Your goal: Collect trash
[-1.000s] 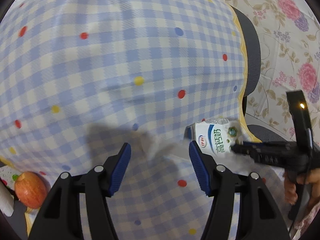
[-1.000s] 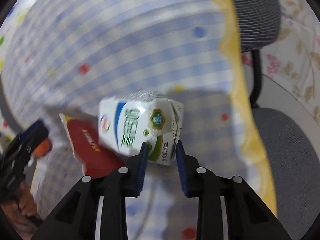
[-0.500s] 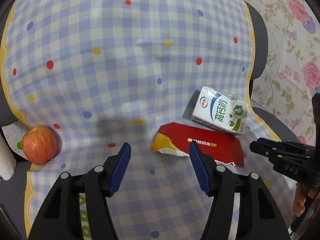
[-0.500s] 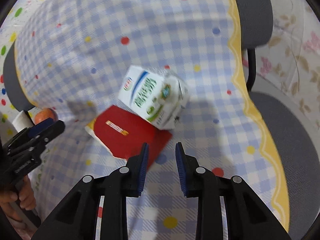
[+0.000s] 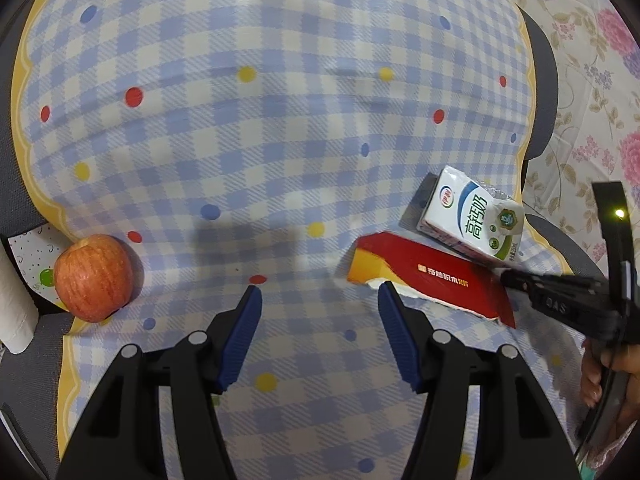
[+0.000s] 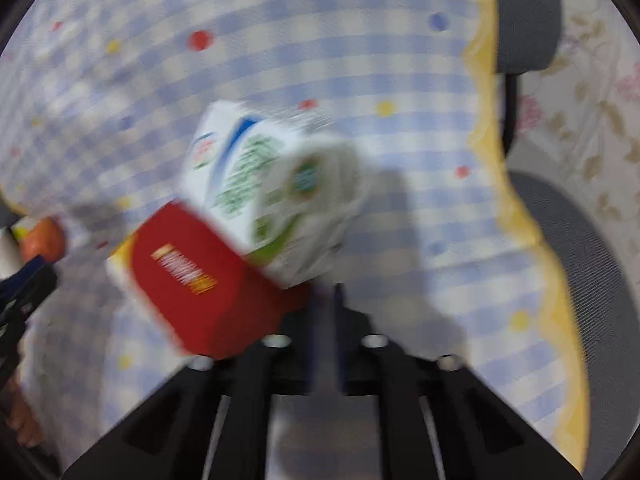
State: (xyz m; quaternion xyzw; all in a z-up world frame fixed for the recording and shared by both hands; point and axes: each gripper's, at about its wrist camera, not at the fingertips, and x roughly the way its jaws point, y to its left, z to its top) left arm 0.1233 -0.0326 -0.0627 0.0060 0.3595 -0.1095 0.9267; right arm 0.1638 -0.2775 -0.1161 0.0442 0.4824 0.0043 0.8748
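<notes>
A white milk carton (image 5: 474, 216) lies on the checked tablecloth, leaning on a flattened red box (image 5: 432, 278). My left gripper (image 5: 316, 308) is open and empty, just left of the red box's torn end. My right gripper (image 6: 326, 292) looks shut, its tips at the near edge of the carton (image 6: 276, 196) and red box (image 6: 192, 280); that view is blurred. The right gripper also shows in the left wrist view (image 5: 508, 278), its tip touching the box beneath the carton.
A red apple (image 5: 93, 278) sits at the cloth's left edge, beside a white roll (image 5: 12, 312). The yellow-trimmed cloth edge (image 6: 516, 208) runs along the right, with grey chairs (image 6: 524, 12) and floral fabric (image 5: 592, 80) beyond it.
My left gripper has drawn back, so the apple and box show more. My right gripper has closed from a narrow gap and pushed in against the carton and the red box.
</notes>
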